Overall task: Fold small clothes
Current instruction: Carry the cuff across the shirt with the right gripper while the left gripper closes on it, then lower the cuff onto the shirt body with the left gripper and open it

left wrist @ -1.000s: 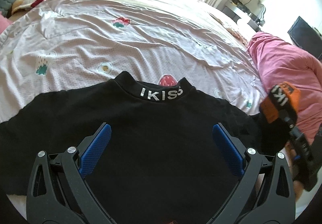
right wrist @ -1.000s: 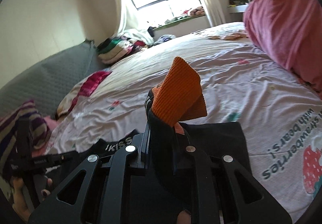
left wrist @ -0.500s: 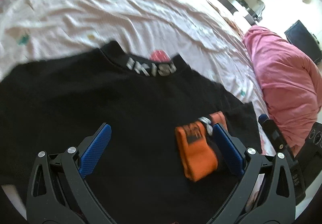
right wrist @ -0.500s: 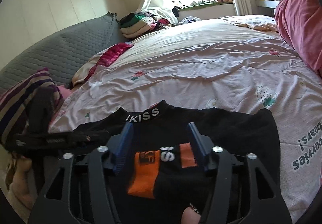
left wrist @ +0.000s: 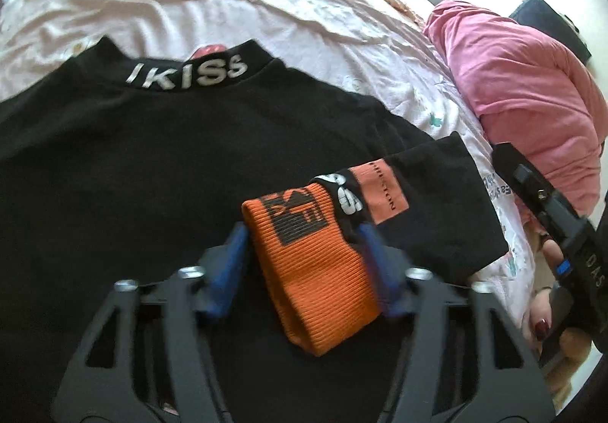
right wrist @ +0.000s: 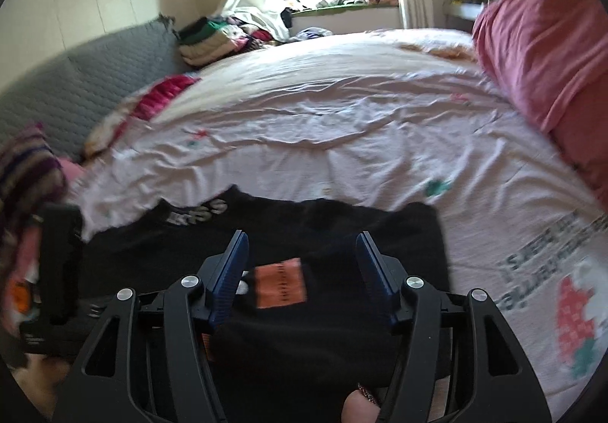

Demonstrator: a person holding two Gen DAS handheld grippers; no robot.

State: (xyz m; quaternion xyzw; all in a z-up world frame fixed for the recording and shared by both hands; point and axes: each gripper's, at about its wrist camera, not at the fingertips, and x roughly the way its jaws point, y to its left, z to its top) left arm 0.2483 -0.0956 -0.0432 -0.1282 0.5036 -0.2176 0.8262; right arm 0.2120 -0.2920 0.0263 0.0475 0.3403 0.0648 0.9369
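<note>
A black top with a white "IKISS" collar lies flat on the bed. Its right sleeve is folded across the body, and the orange ribbed cuff lies on top. My left gripper has its blue pads on either side of the cuff, half closed; whether they grip it is unclear. My right gripper is open above the sleeve's orange patch and holds nothing. The top also shows in the right wrist view.
The bed has a pale pink sheet with strawberry prints. A pink duvet is heaped at the right. A grey headboard, a striped pillow and stacked clothes lie at the far left.
The right gripper laid the sleeve with its orange cuff over the top's body, let go and opened. The left gripper moved right onto the cuff and its jaws narrowed around it.
</note>
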